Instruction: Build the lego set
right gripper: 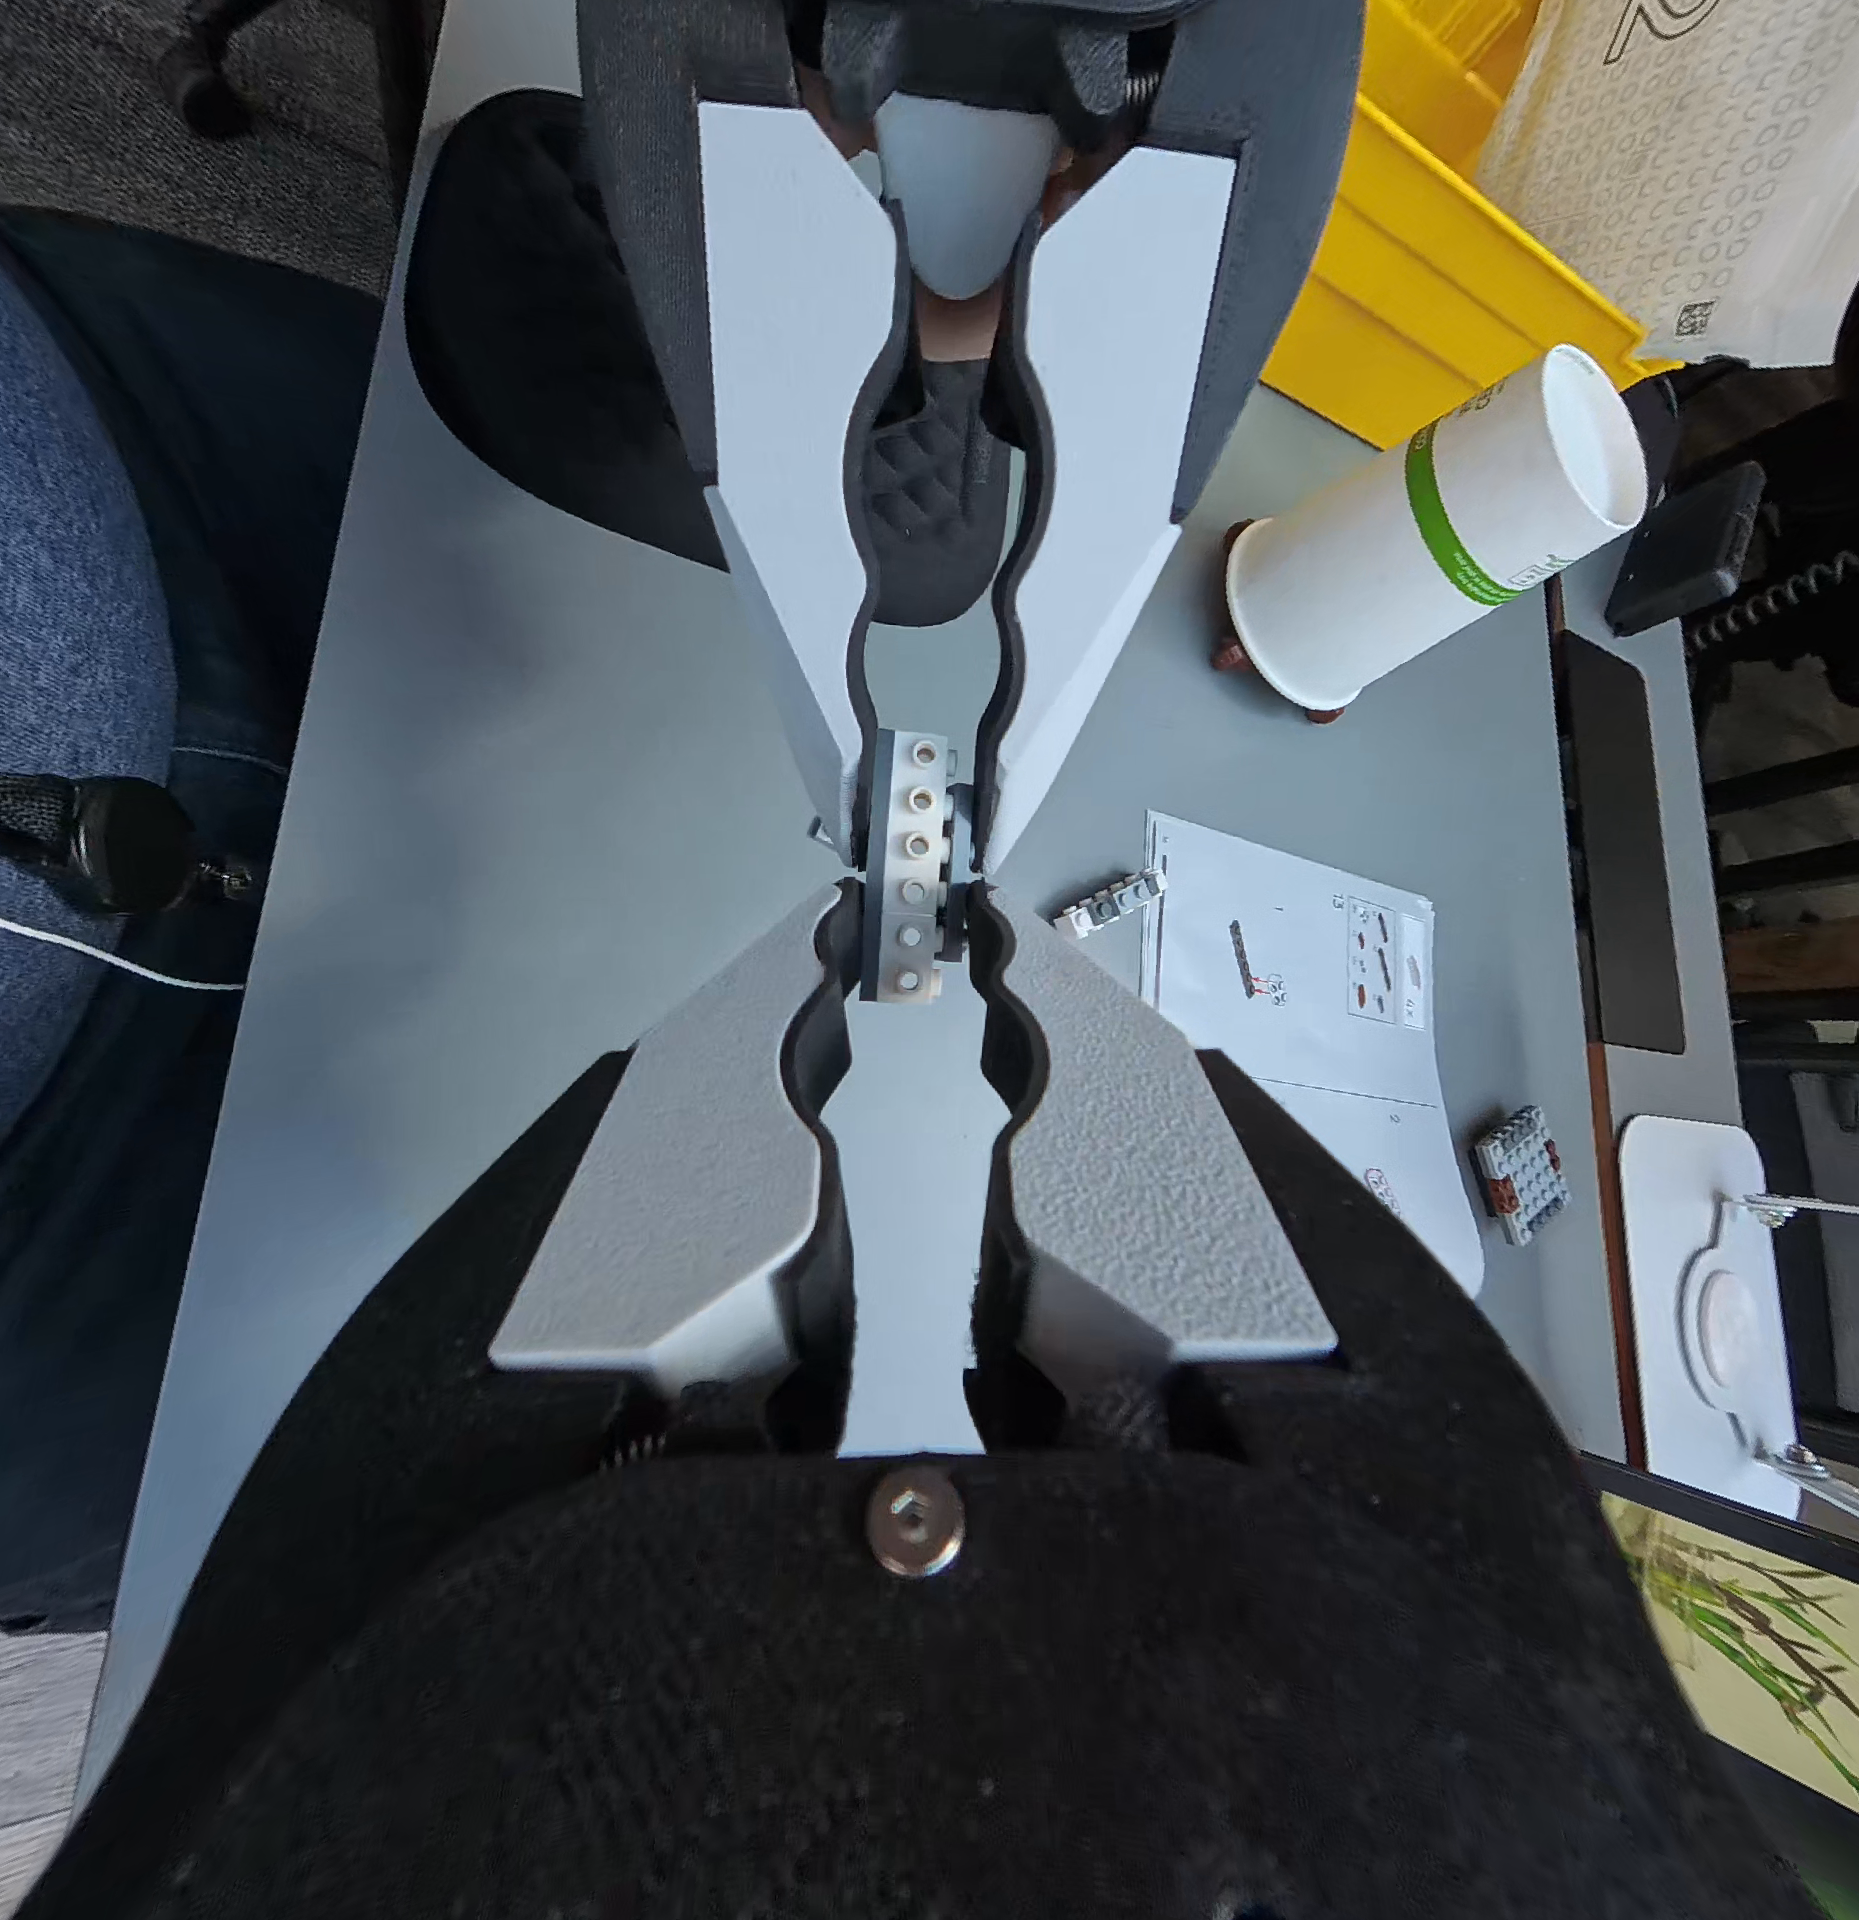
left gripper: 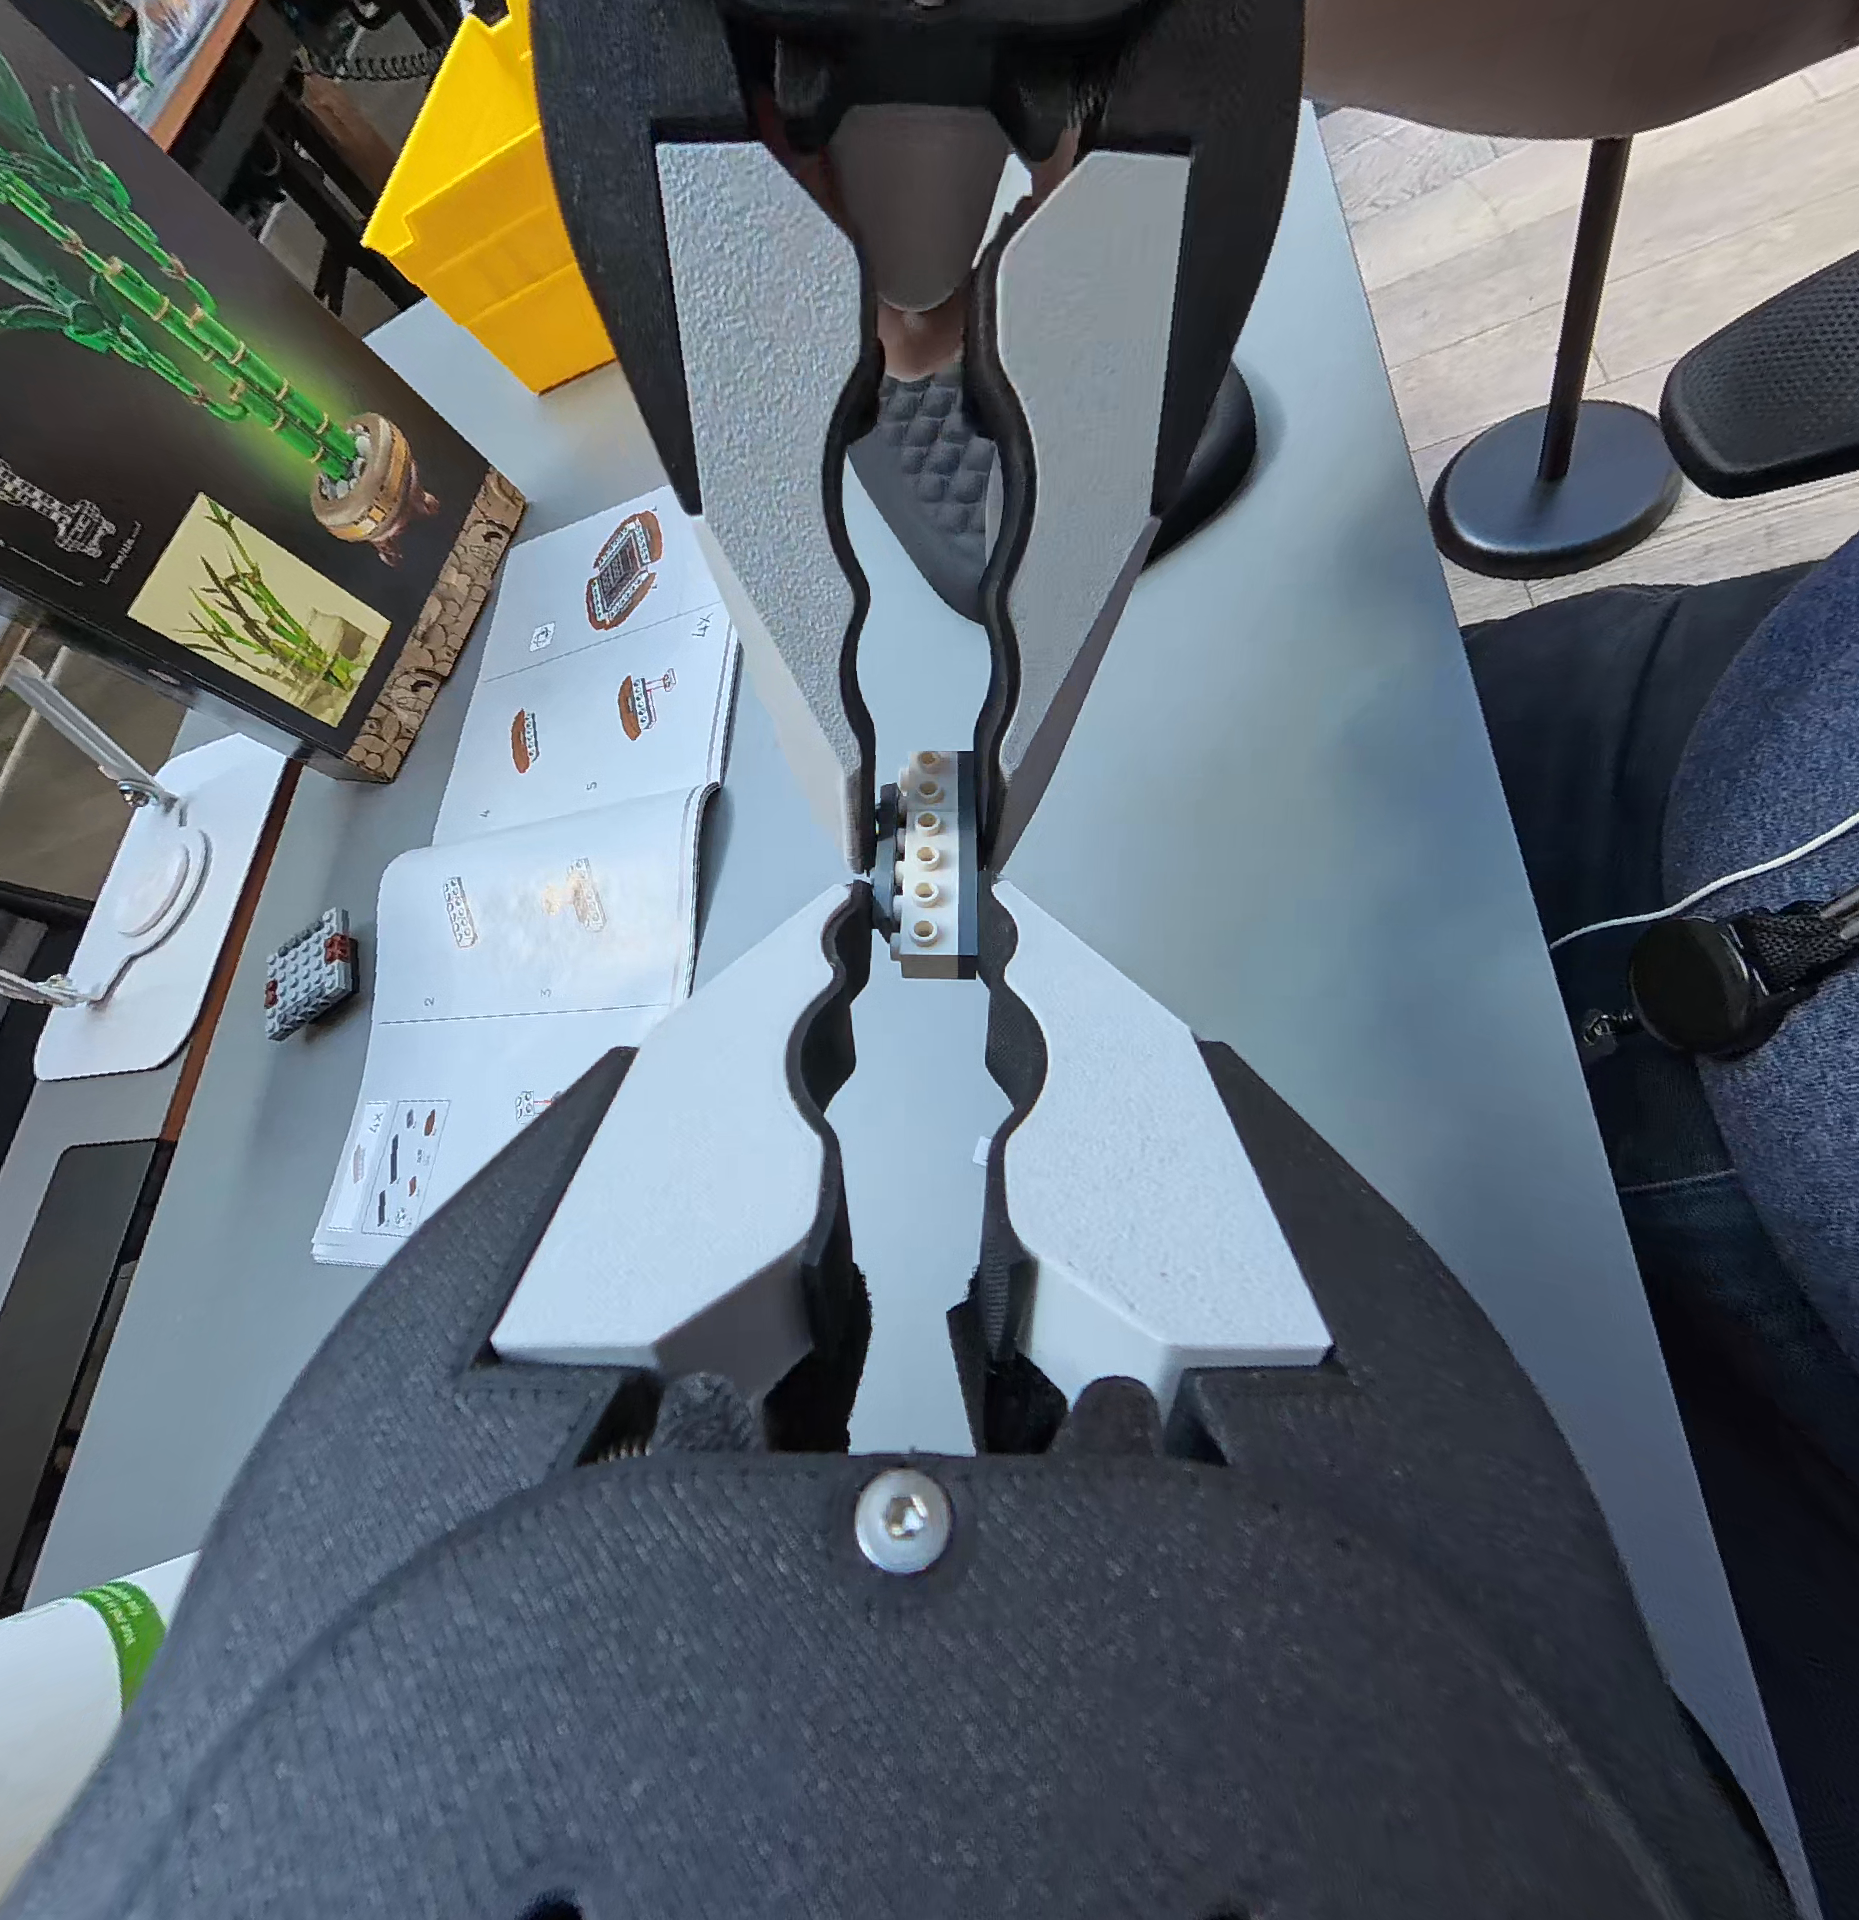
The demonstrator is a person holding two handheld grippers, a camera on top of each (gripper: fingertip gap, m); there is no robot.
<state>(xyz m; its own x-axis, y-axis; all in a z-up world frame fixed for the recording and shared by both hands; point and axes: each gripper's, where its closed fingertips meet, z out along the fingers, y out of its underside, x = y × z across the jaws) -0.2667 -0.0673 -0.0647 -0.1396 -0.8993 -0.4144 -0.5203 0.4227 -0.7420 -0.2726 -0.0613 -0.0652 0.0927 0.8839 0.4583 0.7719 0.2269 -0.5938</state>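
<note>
Both grippers, left [left gripper: 920, 883] and right [right gripper: 909, 888], meet tip to tip, jaws narrow, each clamped on the brick stack [left gripper: 930, 862] held above the surface [left gripper: 1268, 935]. Looks mid press-fit; next needs a straight squeeze, studs aligned.

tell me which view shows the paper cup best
The right wrist view: the paper cup lies on its side on the grey table, body, green band and open mouth all visible. The left wrist view catches only a cropped bit of it at the lower left edge.

matt grey table [left gripper: 1268, 935], glossy plastic brick strip [left gripper: 930, 862], rough-grained tongs [left gripper: 920, 904], paper cup [right gripper: 1424, 540]
</note>
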